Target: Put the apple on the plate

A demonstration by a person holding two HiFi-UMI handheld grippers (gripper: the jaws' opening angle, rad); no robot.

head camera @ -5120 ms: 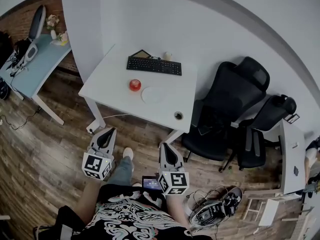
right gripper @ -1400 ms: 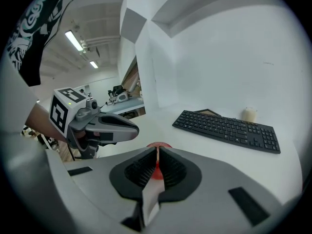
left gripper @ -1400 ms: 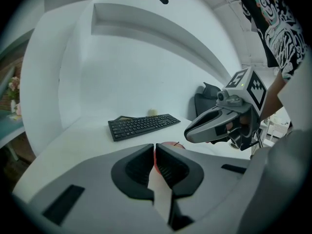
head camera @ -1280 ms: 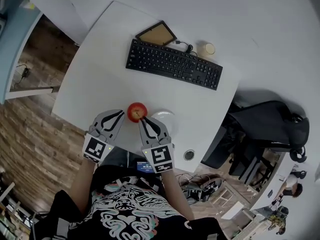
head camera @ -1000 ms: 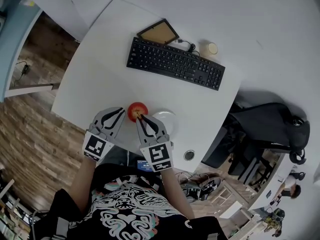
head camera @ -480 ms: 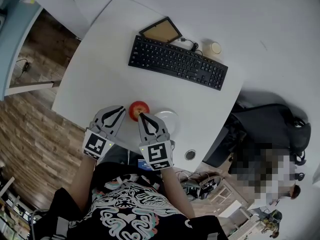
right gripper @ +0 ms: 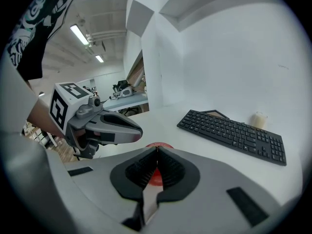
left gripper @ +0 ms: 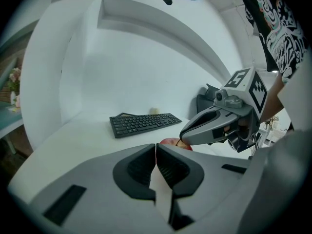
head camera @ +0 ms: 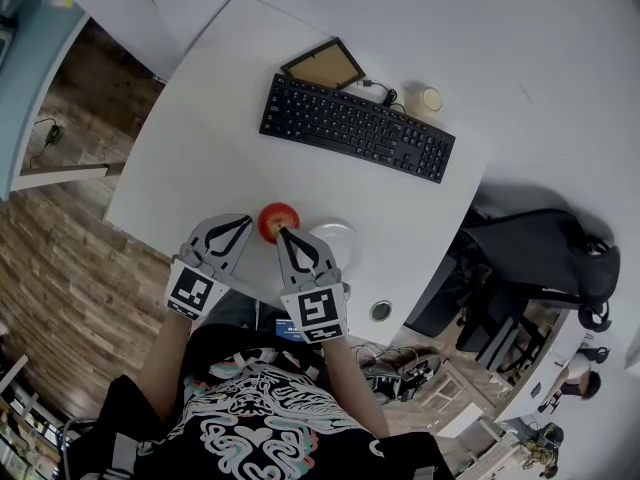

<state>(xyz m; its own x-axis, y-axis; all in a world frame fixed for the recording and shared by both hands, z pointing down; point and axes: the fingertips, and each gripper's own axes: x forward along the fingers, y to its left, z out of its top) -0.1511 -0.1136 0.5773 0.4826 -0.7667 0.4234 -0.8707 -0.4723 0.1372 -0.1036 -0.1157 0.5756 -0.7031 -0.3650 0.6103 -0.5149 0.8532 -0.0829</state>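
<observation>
A red apple [head camera: 278,221] sits on the white table [head camera: 200,138] near its front edge. Just right of it lies a white plate [head camera: 346,234], partly hidden under my right gripper. My left gripper [head camera: 245,222] is shut and empty, its tip a little left of the apple. The right gripper [head camera: 283,233] is shut too, its tip at the apple's near right side. In the left gripper view the apple [left gripper: 170,142] peeks over the closed jaws beside the right gripper [left gripper: 181,135]. In the right gripper view the apple [right gripper: 158,145] lies straight ahead.
A black keyboard [head camera: 357,128] lies across the far part of the table, with a picture frame [head camera: 322,65] and a small pale cup [head camera: 431,99] behind it. A cable hole [head camera: 380,310] is near the front right corner. A black chair [head camera: 530,258] stands to the right.
Five seconds ago I stood well back from the table; now both grippers are at its front edge by the apple. Over the last half second almost nothing moved.
</observation>
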